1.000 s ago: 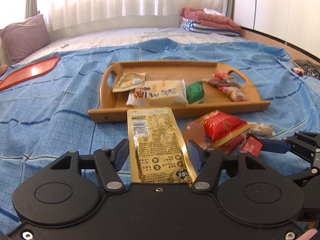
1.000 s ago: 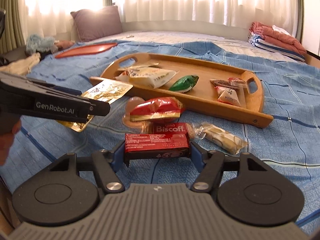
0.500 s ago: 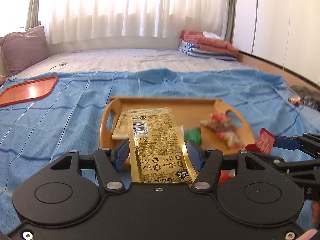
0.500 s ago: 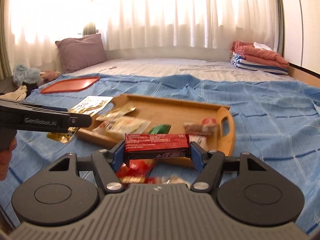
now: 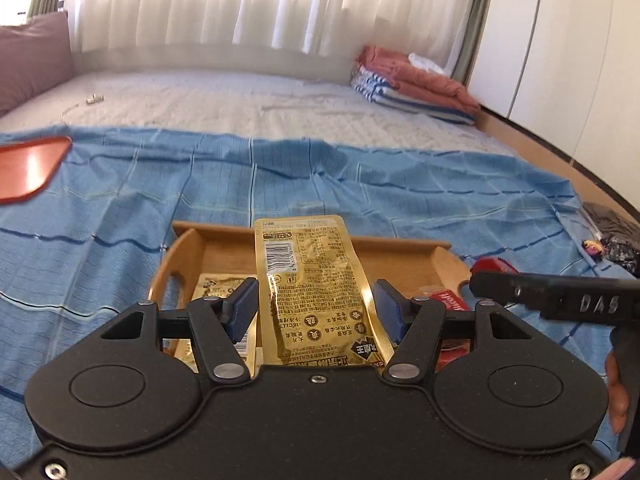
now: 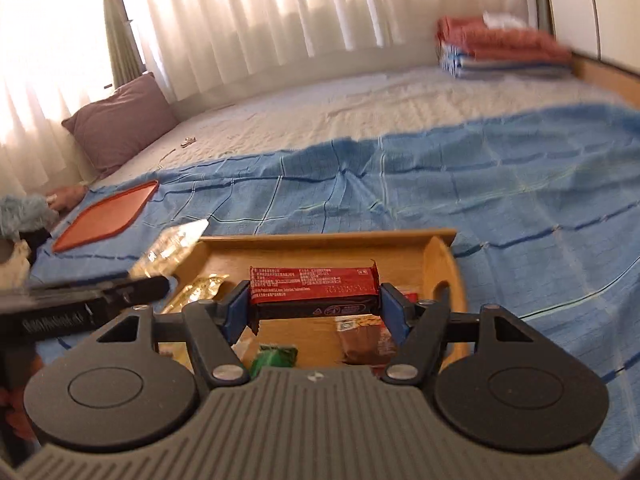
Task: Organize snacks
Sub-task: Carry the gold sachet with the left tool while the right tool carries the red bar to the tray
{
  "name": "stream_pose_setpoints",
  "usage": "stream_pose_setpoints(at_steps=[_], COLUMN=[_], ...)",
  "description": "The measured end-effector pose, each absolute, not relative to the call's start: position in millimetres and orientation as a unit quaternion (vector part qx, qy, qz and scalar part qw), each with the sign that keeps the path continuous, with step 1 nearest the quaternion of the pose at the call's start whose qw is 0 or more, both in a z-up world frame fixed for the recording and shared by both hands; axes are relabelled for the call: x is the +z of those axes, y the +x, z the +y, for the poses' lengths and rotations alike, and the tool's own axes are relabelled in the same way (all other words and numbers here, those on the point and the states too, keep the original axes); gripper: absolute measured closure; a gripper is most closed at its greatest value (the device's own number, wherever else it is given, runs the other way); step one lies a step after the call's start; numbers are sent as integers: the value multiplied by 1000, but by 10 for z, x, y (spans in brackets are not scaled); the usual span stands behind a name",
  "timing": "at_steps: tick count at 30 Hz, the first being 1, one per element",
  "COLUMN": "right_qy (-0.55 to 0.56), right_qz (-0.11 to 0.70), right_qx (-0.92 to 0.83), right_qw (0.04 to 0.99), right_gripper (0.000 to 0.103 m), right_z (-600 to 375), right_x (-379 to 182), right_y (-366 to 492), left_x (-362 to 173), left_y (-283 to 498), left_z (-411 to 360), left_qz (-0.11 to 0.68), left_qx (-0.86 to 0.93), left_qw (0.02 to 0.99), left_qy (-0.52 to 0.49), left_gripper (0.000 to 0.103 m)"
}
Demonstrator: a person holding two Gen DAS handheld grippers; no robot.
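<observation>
My left gripper (image 5: pixel 316 314) is shut on a gold foil packet (image 5: pixel 316 280), which stands up between the blue pads above the near left part of the wooden tray (image 5: pixel 400 246). My right gripper (image 6: pixel 314 312) is shut on a red snack bar (image 6: pixel 314 290), held crosswise over the same tray (image 6: pixel 320 238). In the right wrist view the left gripper (image 6: pixel 100 304) and its gold packet (image 6: pixel 172 248) show at the left. Inside the tray lie another gold packet (image 5: pixel 216 292), a green packet (image 6: pixel 276 358) and a brown one (image 6: pixel 360 340), partly hidden by the grippers.
The tray sits on a blue checked blanket (image 5: pixel 120 208) spread over a bed. A flat orange-red tray (image 6: pixel 106 216) lies far left. A purple pillow (image 6: pixel 120 124) and folded bedding (image 5: pixel 416 80) are at the back. Dark items (image 5: pixel 612 240) lie at the right edge.
Both grippers have risen and moved forward over the wooden tray, each carrying its snack. The loose snacks in front of the tray have dropped out of sight.
</observation>
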State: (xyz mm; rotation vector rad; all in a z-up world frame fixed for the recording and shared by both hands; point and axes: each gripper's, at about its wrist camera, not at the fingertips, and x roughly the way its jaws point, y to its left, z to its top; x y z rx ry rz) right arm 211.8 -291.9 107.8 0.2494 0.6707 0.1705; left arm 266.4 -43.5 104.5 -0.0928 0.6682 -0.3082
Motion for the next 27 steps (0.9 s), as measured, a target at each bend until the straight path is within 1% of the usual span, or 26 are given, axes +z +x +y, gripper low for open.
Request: stream_pose_setpoints(at_steps=[3, 7, 10, 27], right_qy=[140, 122, 122, 93], right_qz=[351, 375, 392, 419], right_qx=[81, 81, 85, 56], right_qw=[922, 915, 908, 901], right_gripper=[33, 33, 33, 31], right_z=[-2917, -2816, -2755, -2718], right_x=[976, 813, 682, 289], right_y=[2363, 2602, 2725, 2997], left_x=[862, 623, 504, 260], left_y=[2856, 3025, 3107, 3350], left_z=[-488, -547, -589, -681], left_qz=[346, 375, 381, 382], left_qx=[-149, -142, -132, -116], left_qw=[925, 915, 915, 916], left_qy=[-42, -35, -15, 30], left_gripper=[43, 43, 43, 43])
